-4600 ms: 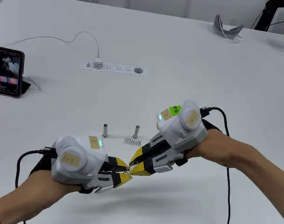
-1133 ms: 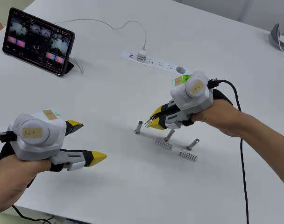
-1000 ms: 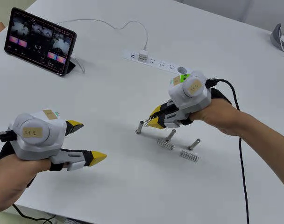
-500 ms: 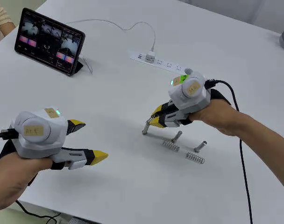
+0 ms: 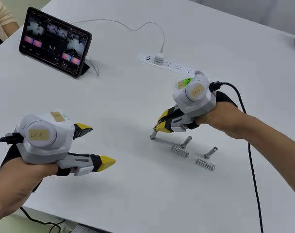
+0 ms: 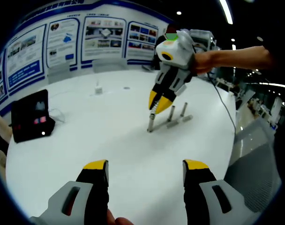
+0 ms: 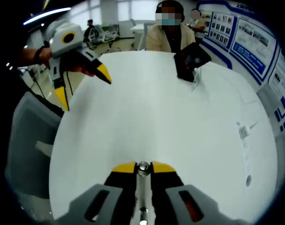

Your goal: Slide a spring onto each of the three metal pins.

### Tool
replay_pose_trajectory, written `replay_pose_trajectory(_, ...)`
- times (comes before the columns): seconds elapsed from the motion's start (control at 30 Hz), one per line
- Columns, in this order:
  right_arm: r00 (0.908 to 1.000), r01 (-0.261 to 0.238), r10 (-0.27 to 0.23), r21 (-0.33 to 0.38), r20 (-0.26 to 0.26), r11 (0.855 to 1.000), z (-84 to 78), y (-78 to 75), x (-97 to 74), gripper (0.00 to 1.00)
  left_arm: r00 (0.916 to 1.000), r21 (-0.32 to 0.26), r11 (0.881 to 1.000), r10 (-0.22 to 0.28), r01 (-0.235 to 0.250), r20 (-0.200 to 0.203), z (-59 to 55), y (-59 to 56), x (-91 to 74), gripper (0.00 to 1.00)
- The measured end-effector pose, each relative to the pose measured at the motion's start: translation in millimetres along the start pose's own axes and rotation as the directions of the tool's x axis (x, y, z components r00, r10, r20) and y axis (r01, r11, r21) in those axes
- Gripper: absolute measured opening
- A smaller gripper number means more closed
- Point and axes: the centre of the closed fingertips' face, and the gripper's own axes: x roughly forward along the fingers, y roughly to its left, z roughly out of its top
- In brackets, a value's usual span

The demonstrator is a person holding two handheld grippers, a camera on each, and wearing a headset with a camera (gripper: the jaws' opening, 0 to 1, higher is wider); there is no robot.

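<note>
Yellow-tipped R hand-held gripper [image 5: 160,128] nips a spring [image 6: 154,110] just over the leftmost pin [image 5: 153,136]; L hand-held gripper [image 5: 96,145] jaws wide apart, well away, over bench [image 5: 128,97].

White-bodied left tool [image 5: 96,145] and right tool [image 5: 160,127] carry yellow-tipped black jaws, black cables.

Open lane: bare table [image 5: 138,189] across the centre and bottom of the head view, between the left gripper [image 5: 99,145] (jaws spread) and the pin cluster. Obstacles right of centre: three standing pins [image 5: 186,141], with two loose springs [image 5: 179,151] lying just beside them. The right gripper [image 5: 159,127], clamped on a spring [image 6: 154,108], sits over the leftmost pin [image 5: 153,135] and blocks it from above. Tablet [image 5: 55,41] upper left, power strip [image 5: 167,64] and cable [image 5: 123,25] upper centre, well apart from the pins.
</note>
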Motion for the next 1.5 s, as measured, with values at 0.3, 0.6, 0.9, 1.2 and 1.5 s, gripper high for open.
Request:
replay_pose_trajectory(0.3,0.9996,-0.011,0.010,-0.022,-0.026,1.000,-2.3,2.6,10.8,0.13,1.0000,-0.001,1.000,0.008,-0.008,0.003,2.0,1.6,-4.2,0.65)
replay_pose_trajectory(0.6,0.9982,-0.021,0.020,-0.032,-0.056,0.999,-15.3,-1.2,22.3,0.13,1.0000,0.002,1.000,-0.005,0.005,-0.007,-1.9,-4.5,-2.7,0.64)
replay_pose_trajectory(0.9,0.9968,-0.027,0.024,-0.044,-0.076,0.999,-23.5,-3.2,29.2,0.13,0.9999,0.000,1.000,-0.012,0.012,-0.007,-2.8,-9.4,-2.1,0.64)
replay_pose_trajectory(1.2,0.9963,-0.032,0.029,-0.036,-0.081,0.999,-25.6,-2.1,38.5,0.13,0.9998,-0.002,1.000,-0.016,0.016,-0.012,-5.0,-7.1,-1.3,0.64)
replay_pose_trajectory(1.5,0.9966,-0.025,0.023,-0.024,-0.079,0.999,-28.0,-0.3,37.1,0.23,0.9998,0.003,1.000,-0.015,0.015,-0.013,-3.3,-5.2,-1.1,0.64)
